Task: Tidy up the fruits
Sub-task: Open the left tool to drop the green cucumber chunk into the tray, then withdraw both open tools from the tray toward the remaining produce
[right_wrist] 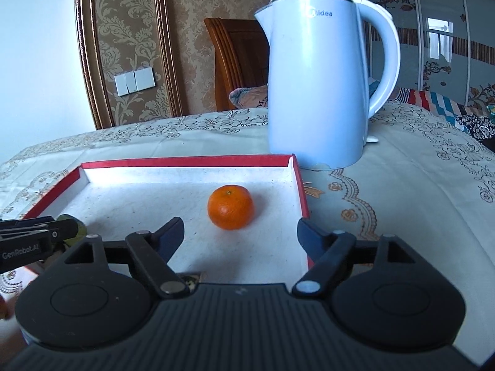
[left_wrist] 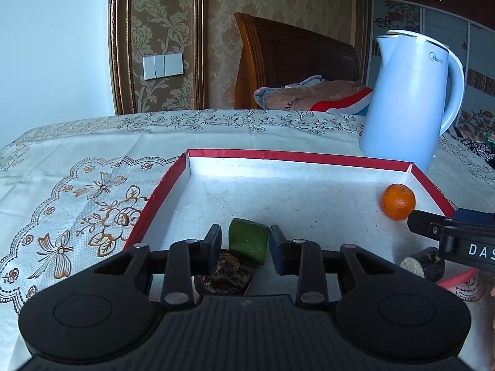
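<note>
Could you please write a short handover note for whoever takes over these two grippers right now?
Left gripper: open, empty; the green fruit piece lies between its fingers, pads not pressing.
Right gripper: open, empty, just short of the orange.
In the red-rimmed tray: orange near the right wall, green piece and a dark brown fruit at the near edge, a dark cut piece at the near right.
Done: all visible fruit is in the tray.
Left: probably just final arranging. Mind the kettle behind the tray.
</note>
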The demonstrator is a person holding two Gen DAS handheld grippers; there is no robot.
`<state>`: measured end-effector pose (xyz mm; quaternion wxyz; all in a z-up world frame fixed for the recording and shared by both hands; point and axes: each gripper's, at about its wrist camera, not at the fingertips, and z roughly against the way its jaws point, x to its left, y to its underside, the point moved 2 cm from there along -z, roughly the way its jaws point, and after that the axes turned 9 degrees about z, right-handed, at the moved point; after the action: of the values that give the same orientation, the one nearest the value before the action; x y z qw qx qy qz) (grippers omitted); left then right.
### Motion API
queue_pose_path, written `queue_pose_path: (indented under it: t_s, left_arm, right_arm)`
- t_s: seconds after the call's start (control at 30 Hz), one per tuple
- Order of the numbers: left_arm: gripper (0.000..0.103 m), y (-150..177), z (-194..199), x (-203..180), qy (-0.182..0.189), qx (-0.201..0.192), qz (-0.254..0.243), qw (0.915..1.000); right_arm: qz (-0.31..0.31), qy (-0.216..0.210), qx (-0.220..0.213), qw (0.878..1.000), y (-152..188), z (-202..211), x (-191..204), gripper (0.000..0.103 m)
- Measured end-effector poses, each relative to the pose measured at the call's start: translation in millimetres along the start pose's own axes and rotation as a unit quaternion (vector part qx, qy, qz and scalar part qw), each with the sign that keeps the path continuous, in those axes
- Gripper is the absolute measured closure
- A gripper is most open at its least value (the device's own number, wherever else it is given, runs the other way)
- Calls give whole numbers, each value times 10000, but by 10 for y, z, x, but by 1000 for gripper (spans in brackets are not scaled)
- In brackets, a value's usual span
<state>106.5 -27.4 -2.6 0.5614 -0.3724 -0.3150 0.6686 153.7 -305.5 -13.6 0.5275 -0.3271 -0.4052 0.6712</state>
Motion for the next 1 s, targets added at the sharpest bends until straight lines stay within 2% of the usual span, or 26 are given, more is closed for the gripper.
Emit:
queue_pose_path:
  t_s: [0.03,0.07,0.2,0.37,0.73,1.0]
  left_arm:
    - [45,13,24,5,17,-9,21,10000]
    - [33,26,50,12,37,-39,58,10000]
    - [32,50,185,-3,18,-310,14,9995]
    - [32,124,259,6,154,-178,13,9997]
    - [32,234,445,82,229,-180,114,9995]
    - [30,297,542,126,183,-217,141,9995]
  right_arm:
    - [-18,-35,-23,10000,16,38,3,22]
    - [-42,-59,-34,10000,30,65,3,22]
    - [-111,-152,-37,9998,92,159,9,20]
    - [-83,-178,-116,9997,137,254,39,16]
    - [-117,-217,-408,9989,266,543,11,10]
    - [-47,-208,-386,9990,282,567,41,9]
